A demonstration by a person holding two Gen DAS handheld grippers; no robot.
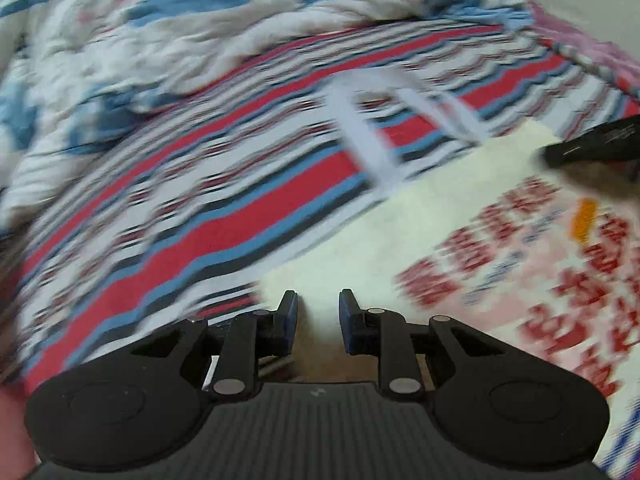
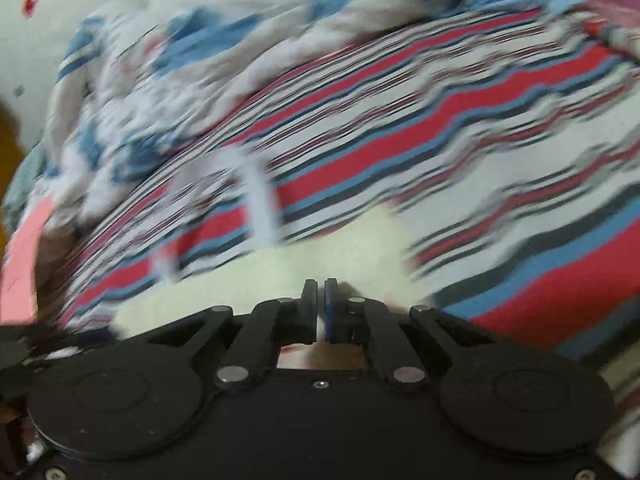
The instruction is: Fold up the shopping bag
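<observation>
Your left claw (image 1: 318, 312) stands open, gripping nothing, over the near edge of the shopping bag (image 1: 500, 248), which lies on the striped bed (image 1: 200, 208) and extends rightward, handles (image 1: 372, 140) pointing away. Your right claw (image 2: 320, 304) is closed on the bag's cream edge (image 2: 344, 256). Both views are motion-blurred.

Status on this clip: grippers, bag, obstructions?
Left hand-held gripper open over shopping bag. Right hand-held gripper shut on bag edge. Bag on striped sheet; nothing blocking.
</observation>
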